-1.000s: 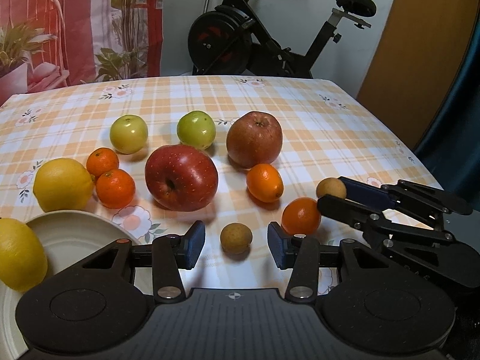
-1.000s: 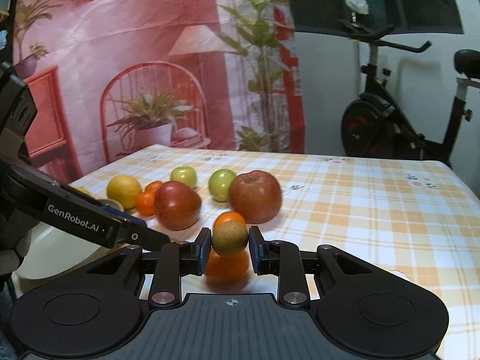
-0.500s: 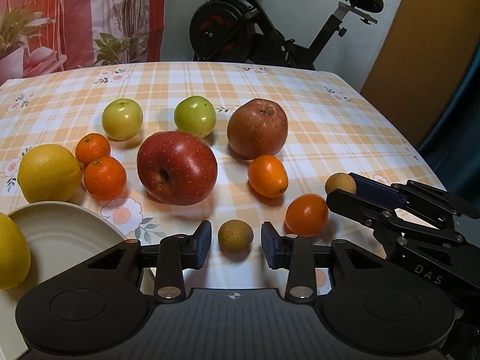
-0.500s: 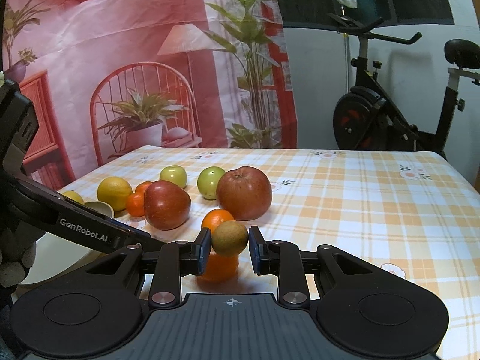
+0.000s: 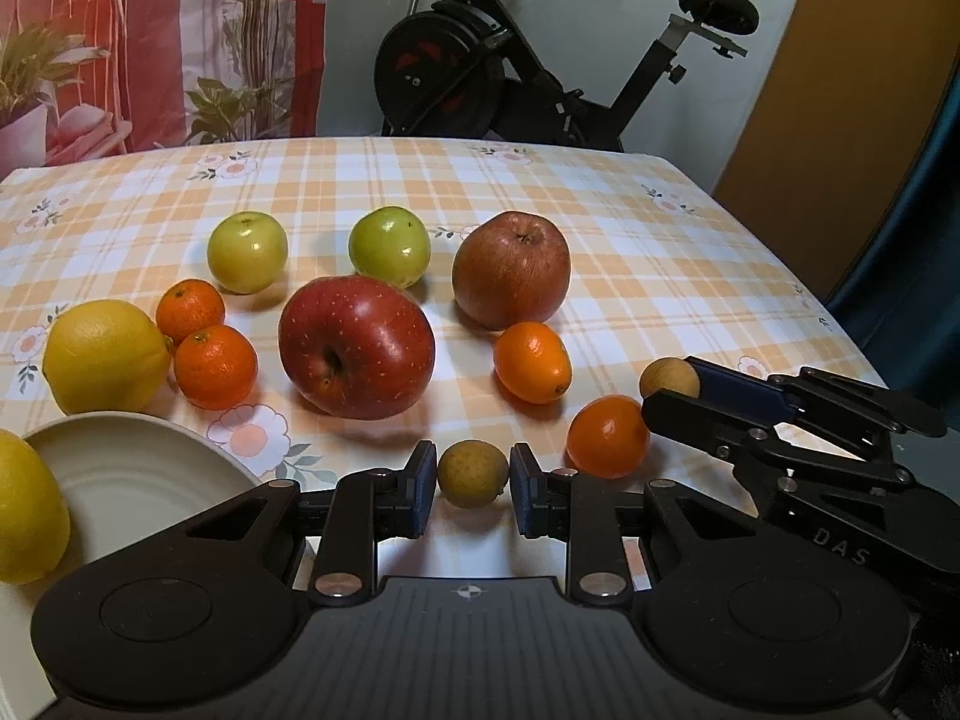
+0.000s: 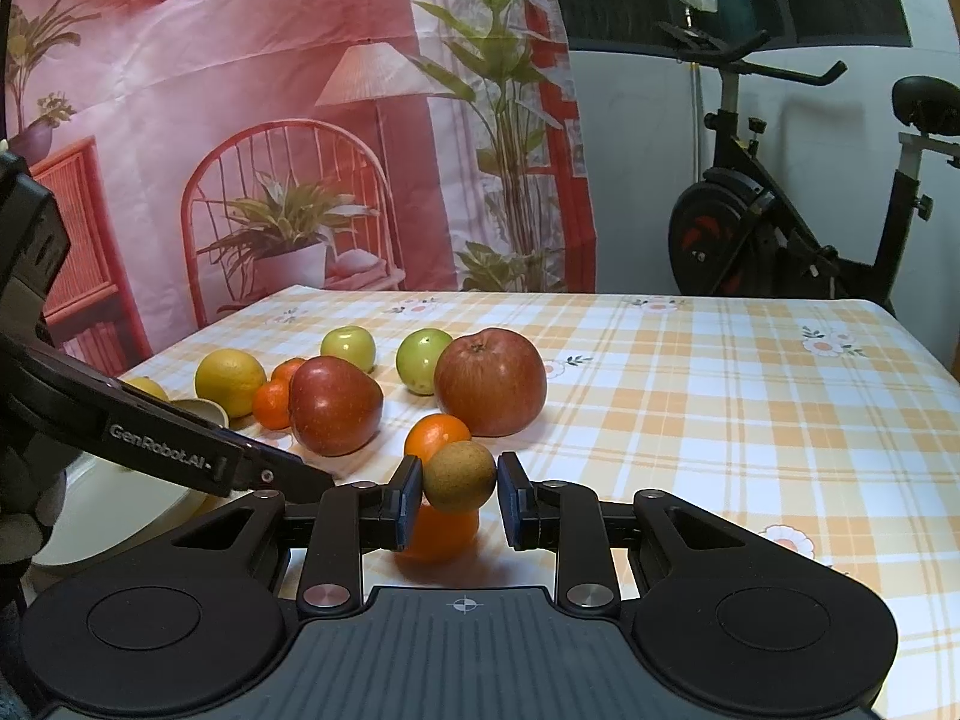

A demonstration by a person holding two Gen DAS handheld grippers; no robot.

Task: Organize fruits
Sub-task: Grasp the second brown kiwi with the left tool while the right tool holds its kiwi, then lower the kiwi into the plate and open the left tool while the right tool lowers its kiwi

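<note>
While its jaws have just been closing, the left hand-held gripper (image 5: pixel 473 489) sits low in the middle of the left wrist view with a small brown fruit (image 5: pixel 472 473) between its blue pads (image 5: pixel 423 486); the pads touch both sides of the fruit, pinching it where it rests on the checked worktop (image 5: pixel 630 276). That fruit is nearly round, so no long axis or pointing direction can be told.

Toward the lower right of the same view, the right hand-held gripper (image 5: pixel 675 387) is pressed shut on a second small brown fruit (image 5: pixel 667 378), just above and beside an orange (image 5: pixel 607 435). From the right wrist view this fruit (image 6: pixel 460 476) sits lifted between the pads (image 6: pixel 410 492), in front of two oranges.

A red apple (image 5: pixel 356 354) lies at centre, its stem hollow facing the lower left of the frame. A brownish apple (image 5: pixel 511 269) stands with its stem up. At lower left a pale plate (image 5: pixel 138 480) holds a lemon (image 5: pixel 24 516) at its left edge.
</note>
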